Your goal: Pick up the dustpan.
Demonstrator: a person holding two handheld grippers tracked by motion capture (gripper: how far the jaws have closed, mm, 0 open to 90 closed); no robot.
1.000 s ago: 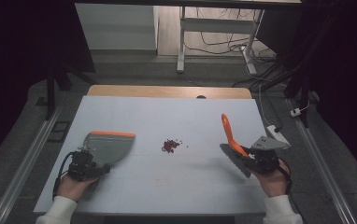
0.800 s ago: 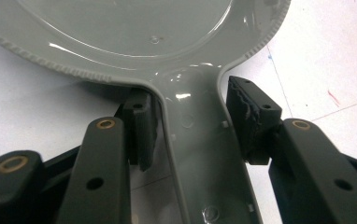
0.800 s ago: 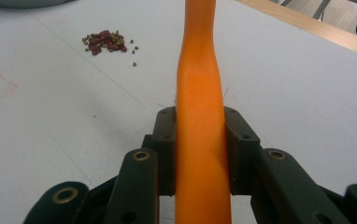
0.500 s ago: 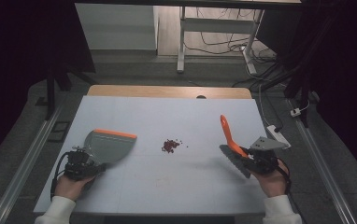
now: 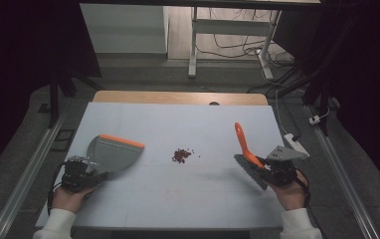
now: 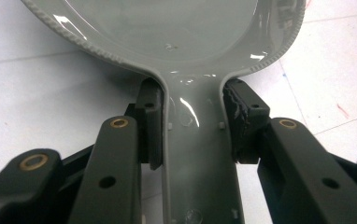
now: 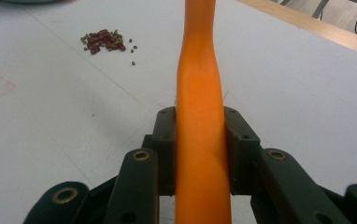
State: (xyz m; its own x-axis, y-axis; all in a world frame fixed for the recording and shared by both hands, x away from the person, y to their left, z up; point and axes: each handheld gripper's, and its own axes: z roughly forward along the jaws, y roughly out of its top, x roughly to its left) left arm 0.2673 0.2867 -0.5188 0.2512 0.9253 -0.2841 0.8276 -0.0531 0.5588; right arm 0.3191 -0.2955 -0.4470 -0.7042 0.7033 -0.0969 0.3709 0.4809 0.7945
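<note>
A small pile of dark red beans lies in the middle of the white table top. To its left rests a grey dustpan with an orange lip; my left gripper is shut on its handle. In the left gripper view the pads clamp the grey handle on both sides, left gripper. At the right, my right gripper is shut on a brush with an orange handle and its dark bristles down on the table. In the right gripper view the orange handle runs between the jaws of the right gripper, with the beans ahead to the left.
A wooden strip borders the table's far edge. A white power strip lies by the right edge. Metal rails run along both sides, and cables lie on the floor beyond.
The brush handle's tip has shifted slightly to the left with the right hand. The dustpan and the left gripper have barely moved. The beans lie where they were.
</note>
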